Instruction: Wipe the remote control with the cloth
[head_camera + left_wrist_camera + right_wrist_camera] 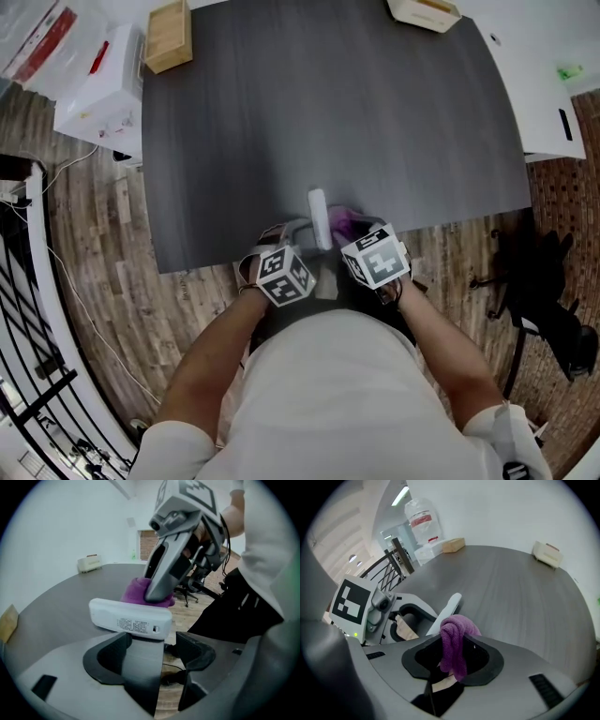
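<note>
Left gripper [146, 644] sits right at the bench's [328, 112] near edge, clamped on the white remote control [131, 619], printed label showing. Right gripper [452, 657], just beside it, pinches the bunched purple cloth [453, 632]. Loads of open bench beyond.

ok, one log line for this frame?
left gripper: shut on remote control | right gripper: shut on cloth | cloth beside remote control, at table edge

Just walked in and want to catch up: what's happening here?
A person works with tongs in each hand at the near edge of a dark table. The left tongs clamp a white remote. The right tongs grip a bunched purple cloth, held right beside the remote, as for wiping.
</note>
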A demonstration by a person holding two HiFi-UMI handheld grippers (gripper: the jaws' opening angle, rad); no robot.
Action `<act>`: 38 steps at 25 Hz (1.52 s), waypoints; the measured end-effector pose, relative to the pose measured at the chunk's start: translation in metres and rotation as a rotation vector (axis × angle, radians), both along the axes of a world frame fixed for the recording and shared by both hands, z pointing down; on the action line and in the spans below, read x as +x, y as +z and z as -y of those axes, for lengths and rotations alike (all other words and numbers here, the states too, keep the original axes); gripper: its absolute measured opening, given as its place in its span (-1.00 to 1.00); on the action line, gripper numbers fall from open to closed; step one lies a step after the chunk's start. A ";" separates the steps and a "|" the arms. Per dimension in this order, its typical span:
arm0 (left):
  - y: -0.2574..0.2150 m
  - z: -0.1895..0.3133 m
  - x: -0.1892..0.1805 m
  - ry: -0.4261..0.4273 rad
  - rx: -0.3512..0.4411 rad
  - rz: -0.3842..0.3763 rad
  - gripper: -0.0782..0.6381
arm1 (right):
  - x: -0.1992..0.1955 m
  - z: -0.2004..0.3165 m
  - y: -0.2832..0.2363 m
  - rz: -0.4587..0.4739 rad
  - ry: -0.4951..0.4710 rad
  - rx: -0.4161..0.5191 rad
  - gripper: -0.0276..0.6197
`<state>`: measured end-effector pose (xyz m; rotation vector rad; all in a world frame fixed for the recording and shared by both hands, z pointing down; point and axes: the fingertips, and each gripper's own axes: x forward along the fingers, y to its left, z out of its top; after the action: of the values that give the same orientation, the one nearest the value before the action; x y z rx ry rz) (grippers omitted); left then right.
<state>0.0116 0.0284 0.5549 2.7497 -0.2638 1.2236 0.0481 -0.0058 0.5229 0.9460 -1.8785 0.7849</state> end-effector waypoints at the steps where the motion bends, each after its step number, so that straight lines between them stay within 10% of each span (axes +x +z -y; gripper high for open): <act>1: -0.001 0.000 0.000 0.001 -0.015 -0.005 0.08 | -0.007 0.004 -0.004 0.008 -0.011 0.025 -0.54; 23: 0.000 0.001 -0.082 -0.090 -0.102 0.066 0.08 | -0.087 0.005 -0.007 -0.069 -0.330 0.089 -0.54; 38: -0.006 0.003 -0.092 -0.209 -0.169 -0.046 0.08 | -0.071 0.001 0.003 -0.089 -0.265 0.039 -0.54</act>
<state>-0.0800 0.0254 0.5491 2.5294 -0.4117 1.0752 -0.0224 -0.0072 0.5261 0.7232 -1.8983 0.5405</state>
